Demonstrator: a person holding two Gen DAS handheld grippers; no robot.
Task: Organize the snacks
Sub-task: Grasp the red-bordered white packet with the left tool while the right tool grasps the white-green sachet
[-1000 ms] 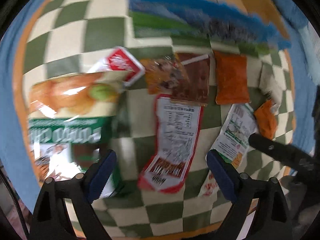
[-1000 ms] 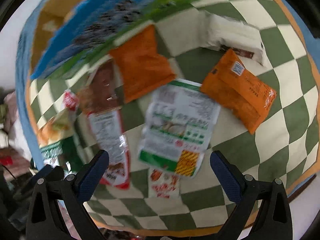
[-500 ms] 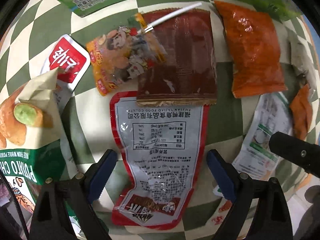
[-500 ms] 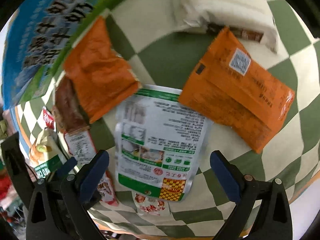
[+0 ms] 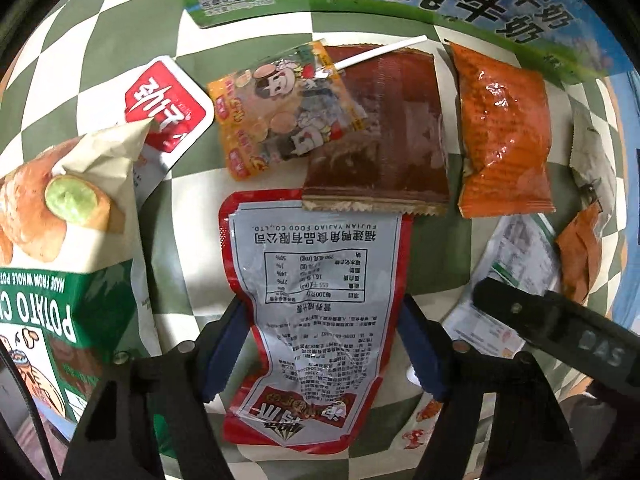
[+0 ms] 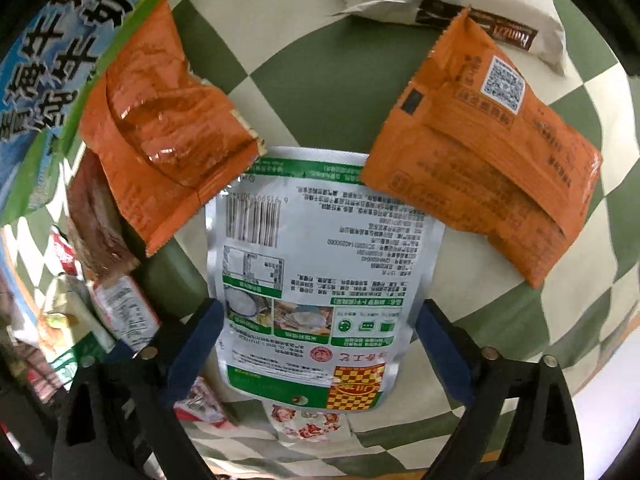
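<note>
Between the left fingers (image 5: 224,344) a glossy, crinkled foil pouch (image 5: 316,320) is seen; between the right fingers (image 6: 444,352), a smooth silvery foil pouch (image 6: 316,280). Beyond them, shiny plastic orange wrappers (image 6: 168,136) are laid on matt checked cloth (image 6: 312,92).

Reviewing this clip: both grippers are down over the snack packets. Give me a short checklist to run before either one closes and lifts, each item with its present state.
1. Red-bordered pouch sits between the left gripper fingers, whose jaws have just been closing: ok.
2. Left pads pressing the pouch: cannot tell.
3. Pouch free to lift: not ok, the brown wafer pack overlaps its top edge.
4. Green-and-white pouch centred in the open right gripper: ok.
5. That pouch free: not ok, two orange packets overlap its top corners.
</note>
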